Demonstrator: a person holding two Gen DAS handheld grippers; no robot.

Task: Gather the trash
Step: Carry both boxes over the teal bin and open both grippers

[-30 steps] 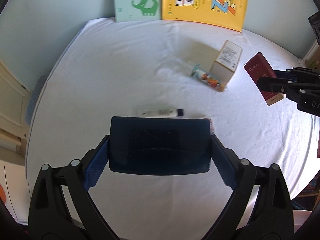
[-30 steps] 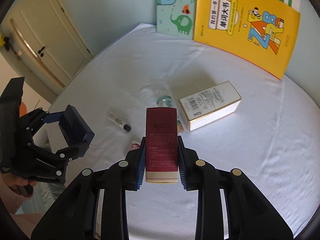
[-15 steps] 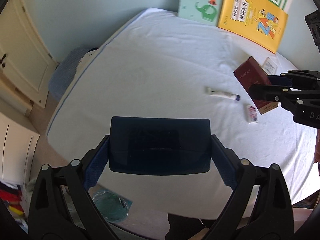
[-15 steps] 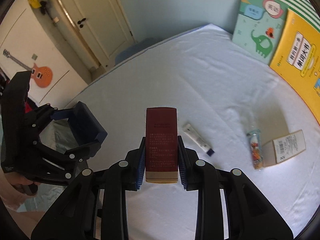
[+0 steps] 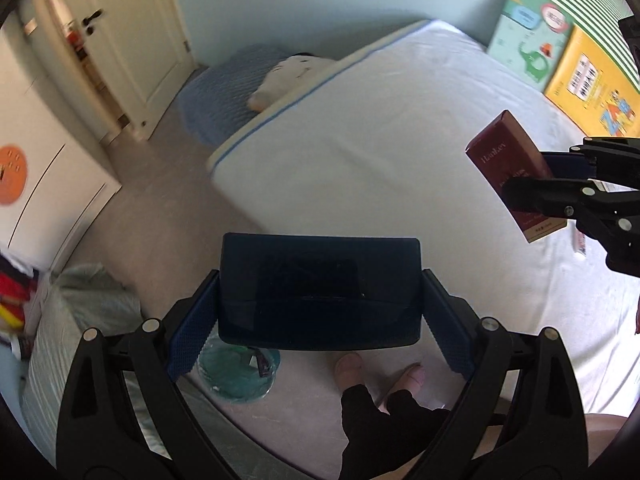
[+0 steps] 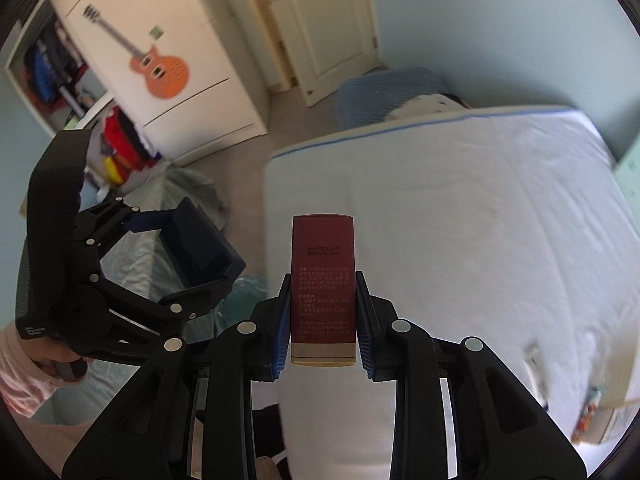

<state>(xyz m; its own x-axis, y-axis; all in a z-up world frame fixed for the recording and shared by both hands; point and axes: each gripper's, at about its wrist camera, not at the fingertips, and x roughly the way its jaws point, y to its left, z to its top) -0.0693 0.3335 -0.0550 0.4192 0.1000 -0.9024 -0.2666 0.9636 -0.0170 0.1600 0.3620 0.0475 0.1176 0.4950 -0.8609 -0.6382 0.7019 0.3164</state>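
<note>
Two held boxes [image 6: 323, 280] [image 5: 319, 294], apparently mid-air.

A home bedroom: white bed [image 6: 460, 208], wardrobe [image 6: 168, 60] (guitar sticker), door [image 6: 320, 20].

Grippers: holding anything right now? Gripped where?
The left gripper clamps a dark blue box across its two short ends. The right gripper clamps a maroon carton by its long side faces, near the gold-banded end.

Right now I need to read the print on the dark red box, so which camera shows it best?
The right wrist view: the dark red box faces the camera centred, held in the right tool. The left wrist view shows it off at the edge, tilted and partly covered.
</note>
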